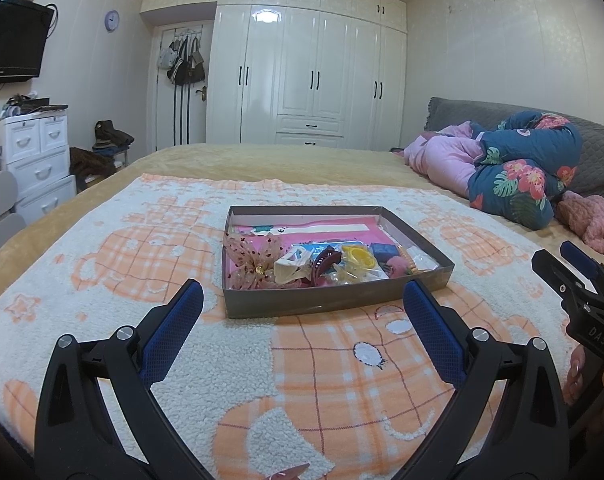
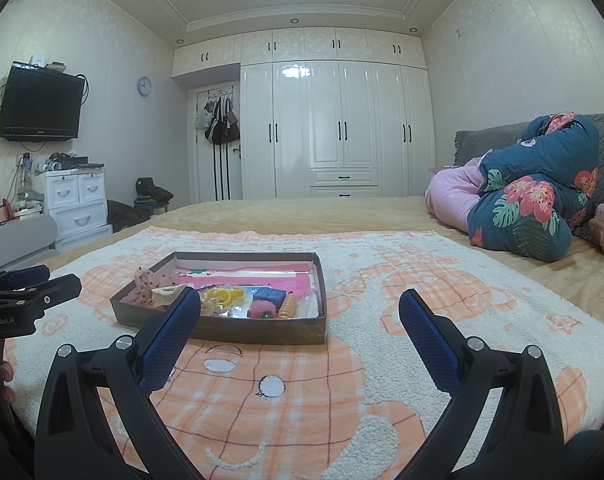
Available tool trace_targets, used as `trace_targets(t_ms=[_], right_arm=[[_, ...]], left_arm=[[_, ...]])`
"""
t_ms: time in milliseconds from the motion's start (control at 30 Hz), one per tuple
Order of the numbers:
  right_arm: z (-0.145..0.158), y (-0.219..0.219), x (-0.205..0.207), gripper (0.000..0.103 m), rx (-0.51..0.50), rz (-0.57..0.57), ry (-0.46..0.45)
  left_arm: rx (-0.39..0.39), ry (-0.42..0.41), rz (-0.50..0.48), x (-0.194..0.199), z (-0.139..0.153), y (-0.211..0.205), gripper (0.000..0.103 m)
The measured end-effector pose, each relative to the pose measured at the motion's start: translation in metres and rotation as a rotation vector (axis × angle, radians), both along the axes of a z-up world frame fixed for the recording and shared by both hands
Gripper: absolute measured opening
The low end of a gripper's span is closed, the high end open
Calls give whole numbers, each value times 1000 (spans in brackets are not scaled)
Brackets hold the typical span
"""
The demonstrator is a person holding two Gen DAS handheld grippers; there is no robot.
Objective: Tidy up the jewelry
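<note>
— Nearest the lens, what is seen?

— Two blue-padded fingers of the left gripper [image 1: 302, 312] are seen spread wide apart above an orange-and-white fleece blanket [image 1: 326, 380], with nothing held between them.

— And the other one?

— The right gripper [image 2: 300, 320] is likewise held with its fingers well apart and nothing is grasped. It is also glimpsed at the right edge of the left camera's view, and the left one at the left edge of the right camera's view.

— Where is the jewelry kept?

— A shallow grey box [image 1: 330, 300] is set on the blanket, just beyond both pairs of fingertips. Inside it, along the near wall, a sheer pink dotted flower bow [image 1: 250, 260] is laid at the left, a cream hair claw [image 1: 292, 266] beside it, then a dark red claw clip [image 1: 326, 262], yellow pieces [image 1: 358, 258], a blue block [image 1: 384, 250] and a pink pompom [image 2: 262, 309] next to an orange spiral tie [image 2: 289, 305]. The far half of the box is lined with pink paper.

— Anything else around?

— A rolled floral quilt [image 2: 534, 200] is piled at the right of the bed, and a white wardrobe [image 2: 334, 128] is seen behind.
</note>
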State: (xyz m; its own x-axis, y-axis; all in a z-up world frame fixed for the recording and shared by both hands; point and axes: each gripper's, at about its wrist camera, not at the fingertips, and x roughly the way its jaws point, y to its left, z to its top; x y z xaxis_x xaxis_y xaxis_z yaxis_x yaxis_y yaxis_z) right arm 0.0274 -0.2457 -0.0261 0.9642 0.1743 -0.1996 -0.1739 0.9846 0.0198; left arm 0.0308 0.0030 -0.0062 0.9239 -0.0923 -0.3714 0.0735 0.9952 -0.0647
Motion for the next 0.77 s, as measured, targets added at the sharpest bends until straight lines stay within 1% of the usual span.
trace_targets(t_ms=[267, 333, 400, 433, 500, 533, 567, 600, 633, 700, 767], right_arm=[[-3, -7, 3, 97, 7, -16, 22], [-2, -9, 7, 97, 19, -28, 40], [-2, -18, 18, 97, 34, -70, 69], [-3, -25, 28, 97, 47, -96, 100], [-4, -46, 58, 97, 50, -196, 187], [-6, -59, 76, 97, 40, -252, 231], [-9, -77, 101, 97, 12, -333, 291], [-14, -90, 121, 97, -16, -387, 340], [-19, -105, 143, 97, -35, -432, 391], [-30, -142, 189, 97, -64, -523, 503], [-43, -173, 223, 97, -71, -601, 582]], left_arm=[[18, -8, -23, -2, 1, -5, 92], [5, 8, -20, 1, 0, -1, 92], [2, 41, 12, 8, -3, 5, 92], [-25, 76, 39, 17, -5, 17, 92], [-37, 139, 74, 33, -9, 35, 92], [-27, 189, 124, 48, -13, 54, 92], [-21, 217, 152, 57, -16, 65, 92], [-35, 248, 198, 71, -18, 89, 92], [-52, 263, 225, 79, -21, 103, 92], [-79, 310, 324, 104, -27, 145, 92], [-59, 328, 427, 128, -32, 184, 92]])
